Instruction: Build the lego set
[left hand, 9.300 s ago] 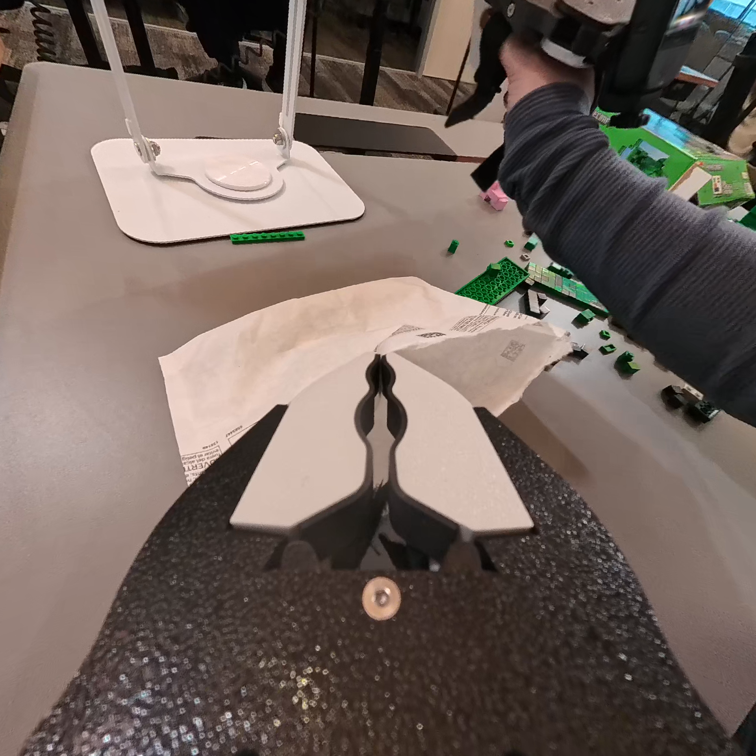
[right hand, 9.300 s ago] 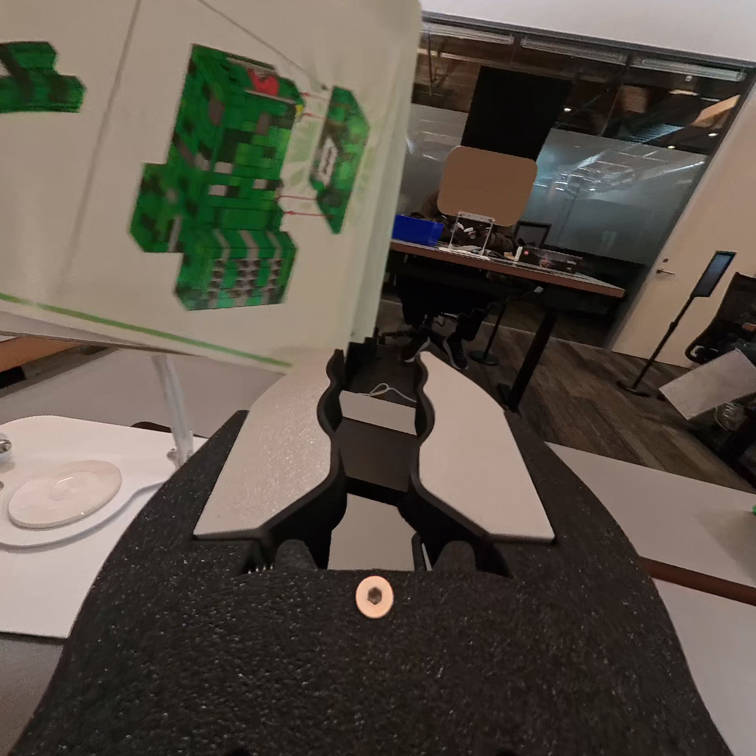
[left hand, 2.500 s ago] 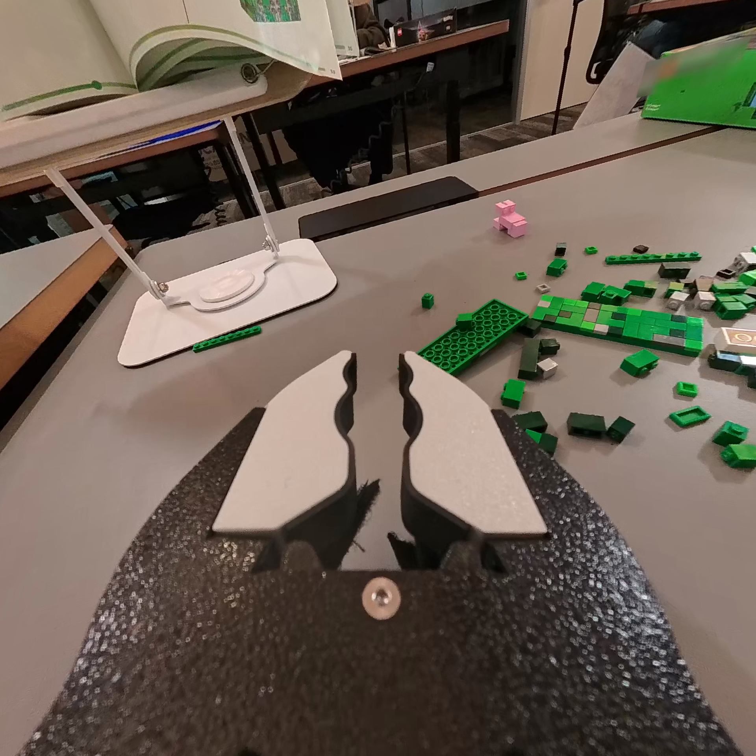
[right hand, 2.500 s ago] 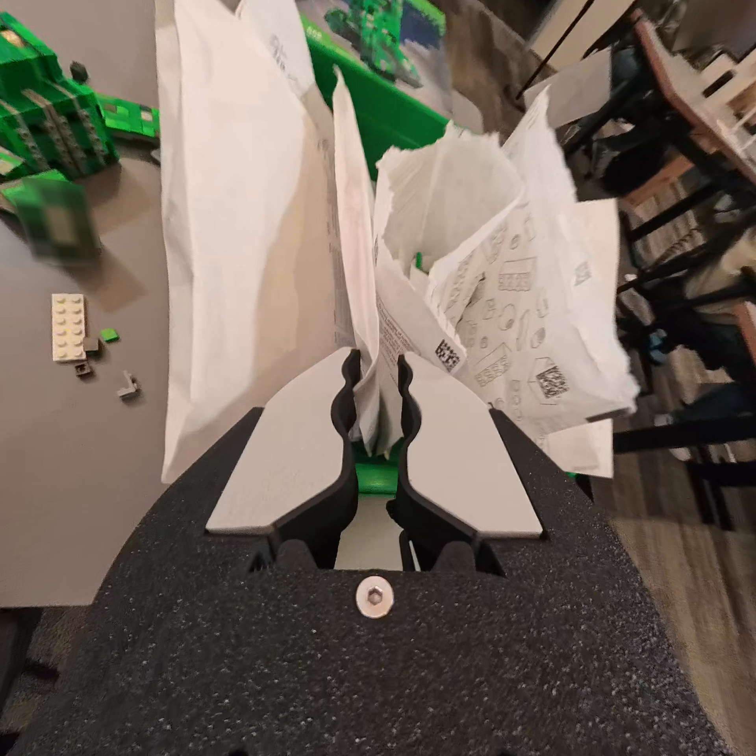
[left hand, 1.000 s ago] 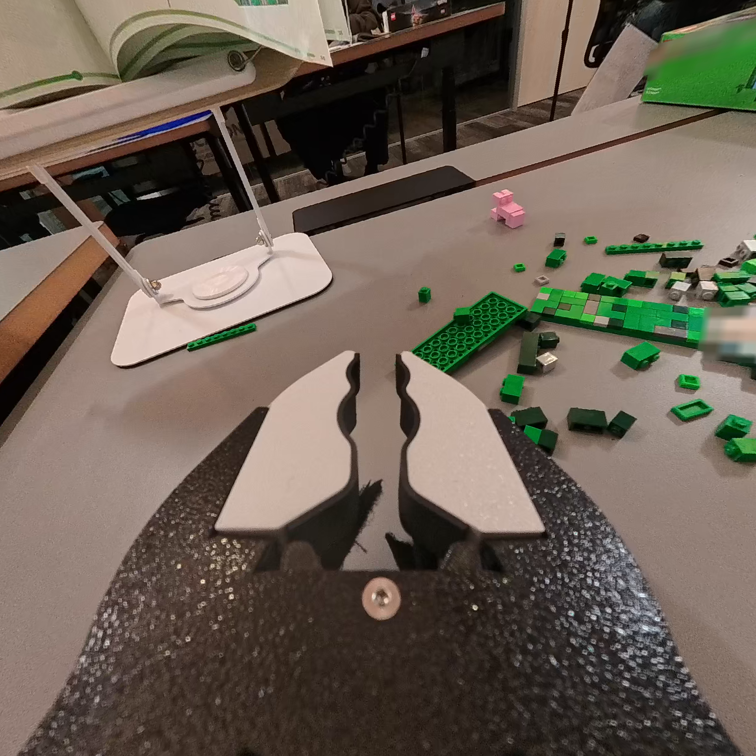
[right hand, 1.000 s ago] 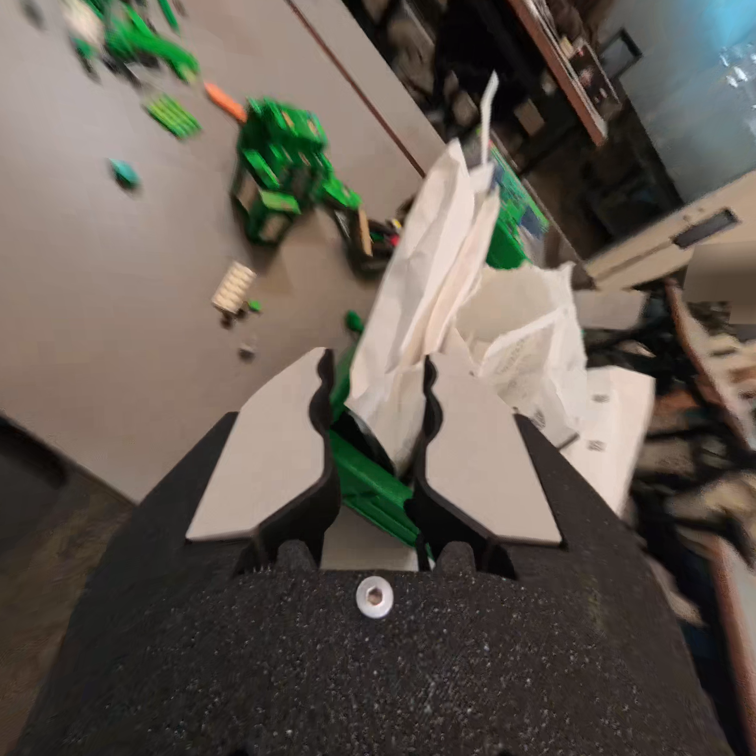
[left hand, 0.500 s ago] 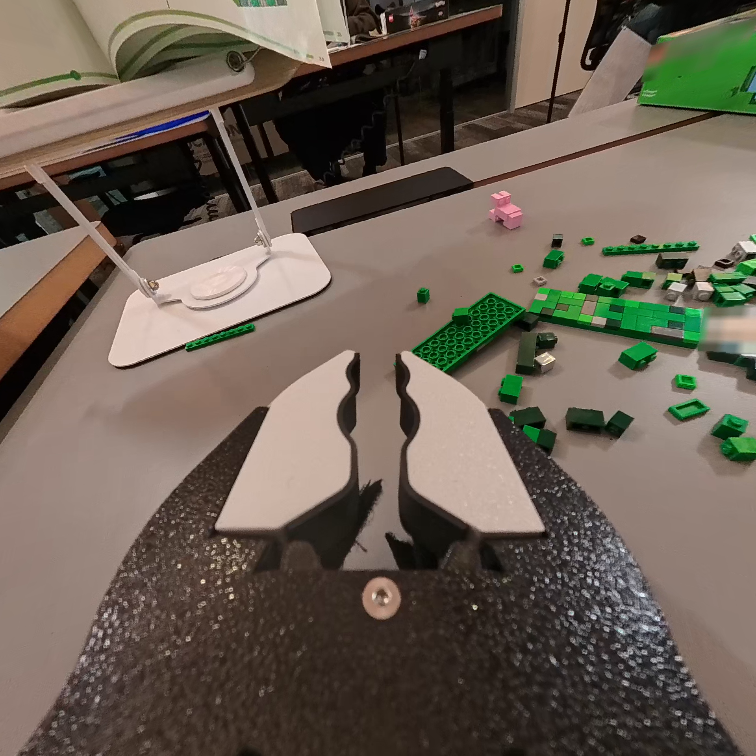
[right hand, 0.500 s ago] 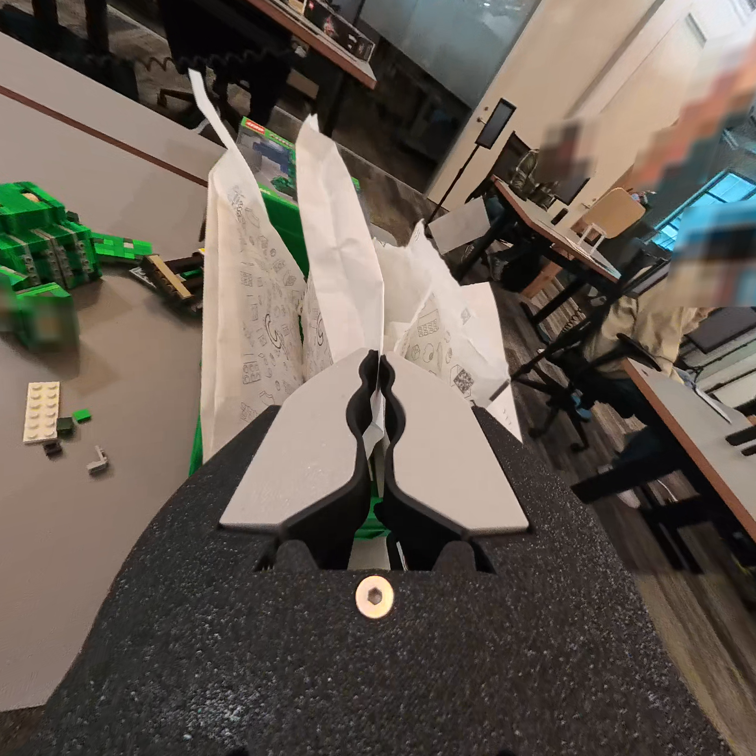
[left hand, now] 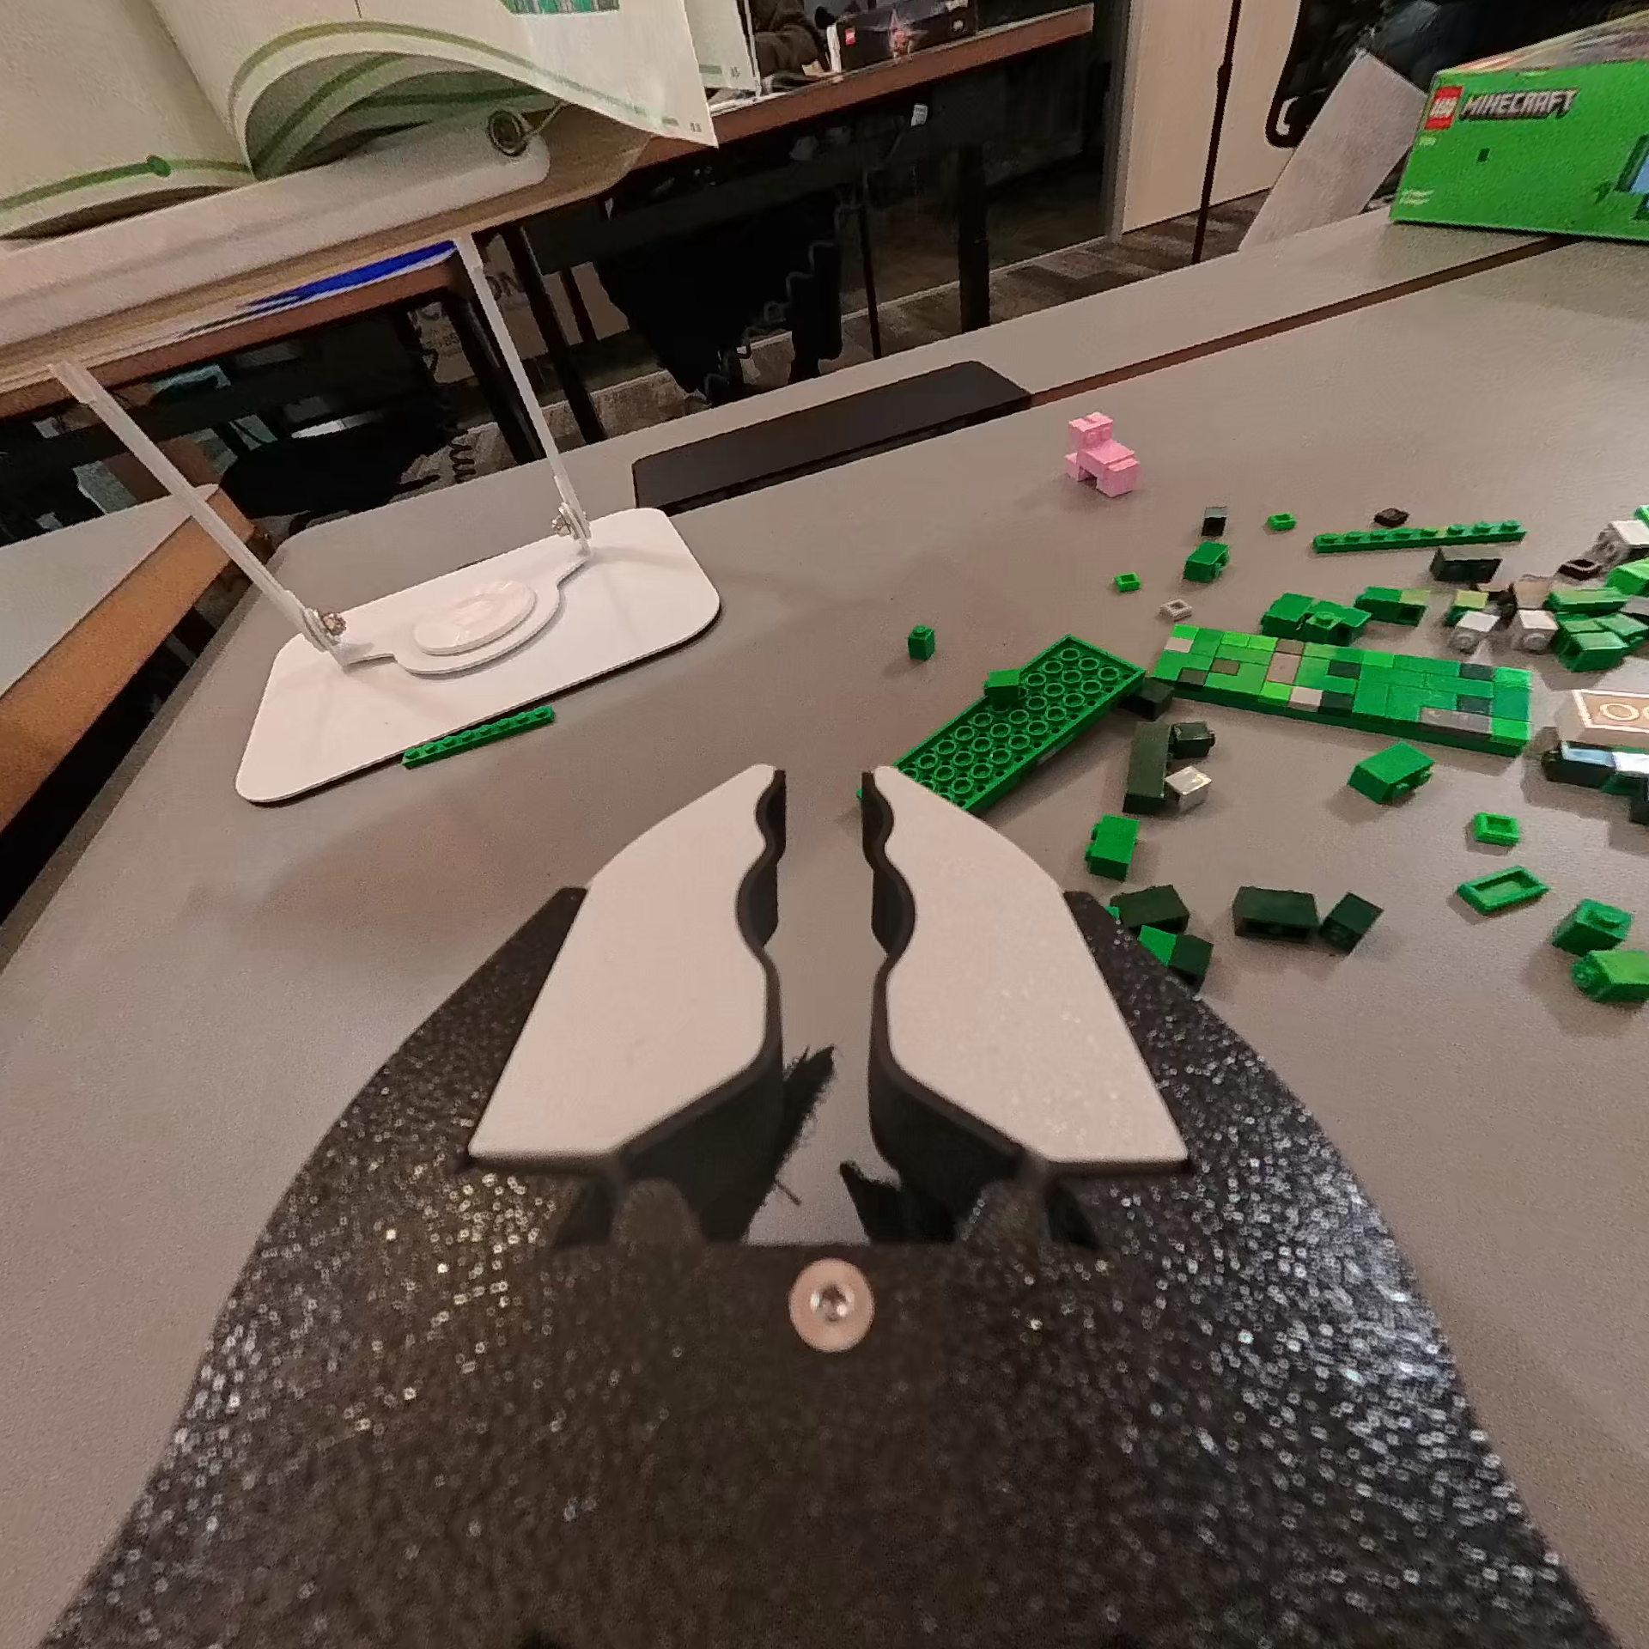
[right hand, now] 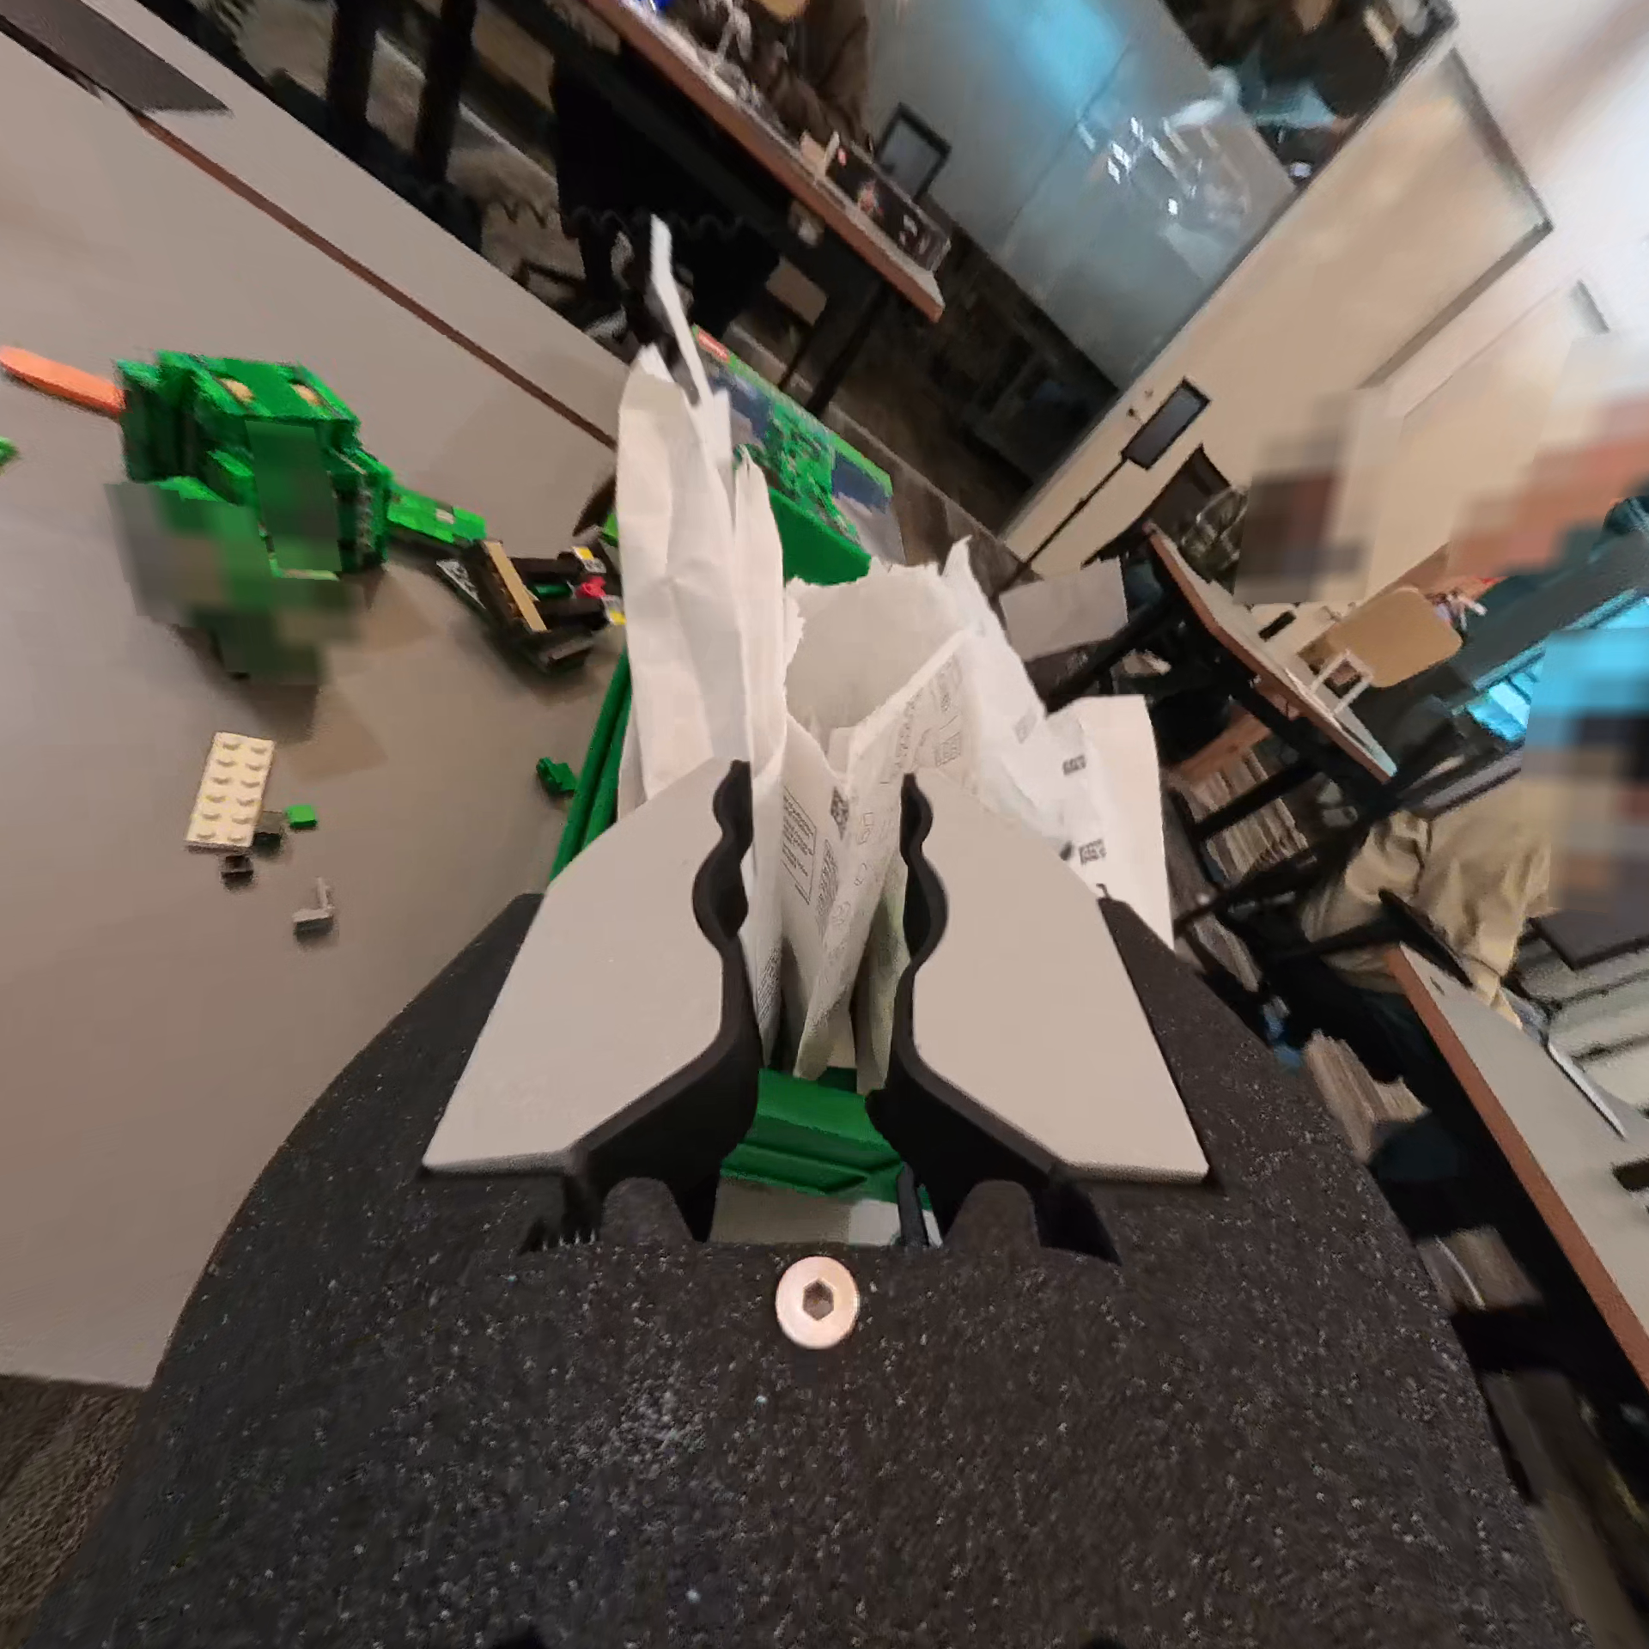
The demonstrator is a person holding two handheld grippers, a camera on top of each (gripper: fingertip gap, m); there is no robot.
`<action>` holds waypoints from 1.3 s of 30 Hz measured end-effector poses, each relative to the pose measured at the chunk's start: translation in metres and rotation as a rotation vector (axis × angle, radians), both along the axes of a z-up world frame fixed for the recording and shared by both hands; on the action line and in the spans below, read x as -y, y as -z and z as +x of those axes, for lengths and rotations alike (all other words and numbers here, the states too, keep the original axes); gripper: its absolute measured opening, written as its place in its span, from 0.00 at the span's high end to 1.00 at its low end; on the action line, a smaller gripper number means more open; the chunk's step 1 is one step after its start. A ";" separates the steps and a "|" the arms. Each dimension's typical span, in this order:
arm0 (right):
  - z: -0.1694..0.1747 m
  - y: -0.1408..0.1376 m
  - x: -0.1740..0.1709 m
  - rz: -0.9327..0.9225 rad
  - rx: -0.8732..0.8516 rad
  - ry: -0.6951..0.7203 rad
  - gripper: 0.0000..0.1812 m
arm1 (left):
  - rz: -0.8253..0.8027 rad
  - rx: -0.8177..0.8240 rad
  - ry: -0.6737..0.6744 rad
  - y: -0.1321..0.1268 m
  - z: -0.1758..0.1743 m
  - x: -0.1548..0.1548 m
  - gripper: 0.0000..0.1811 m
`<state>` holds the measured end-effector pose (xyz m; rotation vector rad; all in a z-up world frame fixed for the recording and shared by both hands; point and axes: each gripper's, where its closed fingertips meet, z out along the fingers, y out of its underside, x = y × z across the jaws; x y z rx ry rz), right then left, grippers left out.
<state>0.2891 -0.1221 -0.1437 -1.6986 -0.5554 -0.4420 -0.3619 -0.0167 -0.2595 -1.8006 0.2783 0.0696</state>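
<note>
Left gripper (left hand: 823,794): jaws parted by a narrow gap, empty, held low over the grey desk (left hand: 268,981). Nothing between them but bare desk surface.

Just beyond its right fingertip: a green studded plate (left hand: 1022,714), lying flat, with one small green brick on its far edge. To the right of that, a long tiled green strip (left hand: 1347,687), also flat. Loose green, dark green and grey bricks (left hand: 1151,910) are scattered around and in front of both. A pink brick figure (left hand: 1102,455) stands farther back, apart from the rest. A thin green bar (left hand: 477,736) lies touching the front edge of a white stand base (left hand: 482,642); an open instruction booklet (left hand: 357,80) sits up on that stand. A green set box (left hand: 1526,161) rests at the far right of the desk.

Right gripper (right hand: 816,794): jaws apart, with white printed paper bags (right hand: 830,857) standing between them; whether the fingers touch the paper cannot be told. The bags stand in a green box tray (right hand: 803,1133) at the desk's edge.

Left of the bags on the desk: a partly built green model (right hand: 259,464), a black-and-tan assembly (right hand: 526,598), a white studded plate (right hand: 230,790) and a few small grey and green pieces. An orange tool (right hand: 62,379) lies behind the model.
</note>
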 end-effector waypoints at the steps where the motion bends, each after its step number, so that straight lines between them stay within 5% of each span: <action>1: -0.005 0.000 0.006 0.016 0.016 -0.036 0.83 | 0.000 0.000 0.000 0.000 0.000 0.000 0.91; 5: -0.031 0.004 0.034 0.077 0.124 -0.200 0.90 | -0.003 -0.002 0.000 0.001 0.000 0.000 0.91; 8: -0.060 0.037 0.049 -0.112 0.112 -0.390 0.96 | -0.007 -0.009 0.001 0.001 0.001 -0.001 0.92; 13: -0.062 0.068 0.038 -0.278 0.086 -0.397 0.94 | -0.007 -0.011 0.002 0.001 0.001 -0.001 0.92; 21: -0.032 0.032 0.005 -0.097 0.028 -0.163 0.90 | -0.002 -0.009 0.002 0.001 0.001 0.000 0.92; 26: -0.007 0.043 -0.003 -0.193 0.110 -0.029 0.86 | -0.008 -0.014 0.003 0.002 0.001 -0.001 0.92; 29: -0.005 0.049 -0.010 -0.242 0.104 -0.030 0.91 | -0.009 -0.017 0.004 0.002 0.002 0.000 0.92; 30: -0.004 0.049 -0.012 -0.249 0.094 -0.023 0.99 | -0.008 -0.016 0.004 0.002 0.002 0.000 0.92; 39: 0.013 -0.002 -0.012 -0.029 -0.205 0.018 1.00 | -0.006 -0.010 0.005 0.001 0.001 0.000 0.92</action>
